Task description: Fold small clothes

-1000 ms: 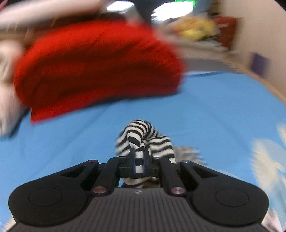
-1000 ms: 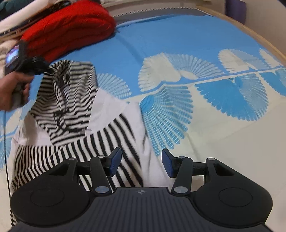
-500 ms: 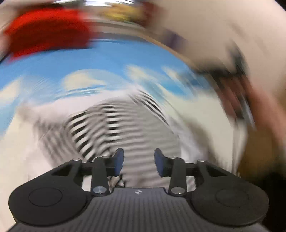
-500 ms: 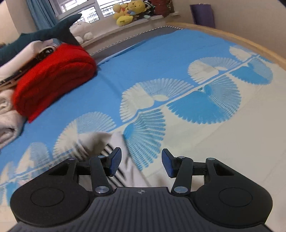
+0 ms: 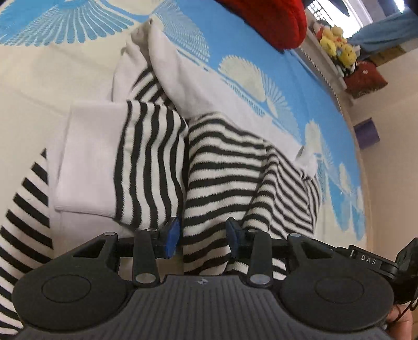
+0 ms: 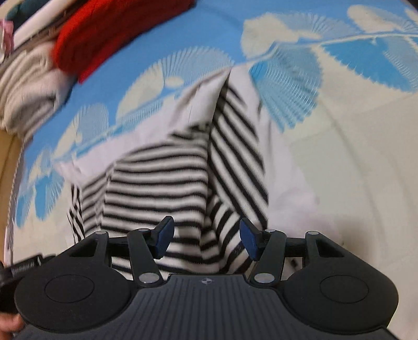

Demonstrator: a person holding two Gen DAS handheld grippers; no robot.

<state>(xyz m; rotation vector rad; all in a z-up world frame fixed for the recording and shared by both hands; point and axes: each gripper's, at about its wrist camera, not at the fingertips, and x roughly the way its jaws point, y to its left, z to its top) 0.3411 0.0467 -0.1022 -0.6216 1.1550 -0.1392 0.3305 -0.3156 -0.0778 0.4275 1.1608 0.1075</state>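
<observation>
A black-and-white striped garment with white panels (image 5: 209, 167) lies partly folded on the blue-and-cream patterned bed sheet (image 5: 31, 75). My left gripper (image 5: 201, 236) is open and hovers just over its near striped edge, holding nothing. The same garment (image 6: 188, 172) shows in the right wrist view, with a folded striped layer on top. My right gripper (image 6: 206, 235) is open above the garment's near edge, empty.
A folded red blanket (image 5: 271, 18) lies at the far side of the bed; it also shows in the right wrist view (image 6: 117, 31) beside a beige folded pile (image 6: 26, 89). Plush toys (image 5: 337, 49) sit on a ledge by the wall.
My left gripper let go of the striped cloth, opened and swung round over the garment. My right gripper stayed open and dropped back down over the garment.
</observation>
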